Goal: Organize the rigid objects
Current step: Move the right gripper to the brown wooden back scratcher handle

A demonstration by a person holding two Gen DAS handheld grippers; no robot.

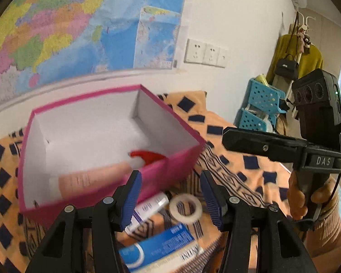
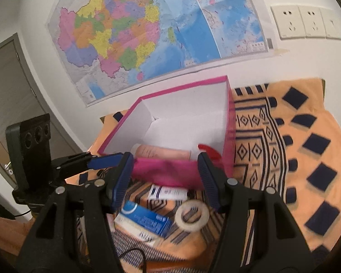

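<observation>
Both grippers' jaws stand apart, empty. The tape roll (image 2: 192, 215) looks light and stiff. Pinch across its rim.

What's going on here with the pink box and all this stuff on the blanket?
A person is sorting items into the pink box with two handheld grippers. A peach bottle and a red piece are already inside. The tape roll, white tube and blue box wait on the blanket. Both grippers, left and right, are empty.

A pink box (image 1: 179, 159) with white interior sits beyond the blue-padded black left tool (image 1: 169, 195); an orange cloth (image 2: 307, 136) with navy diamonds lies beneath; a blue-and-white carton (image 1: 161, 248) sits below.
</observation>
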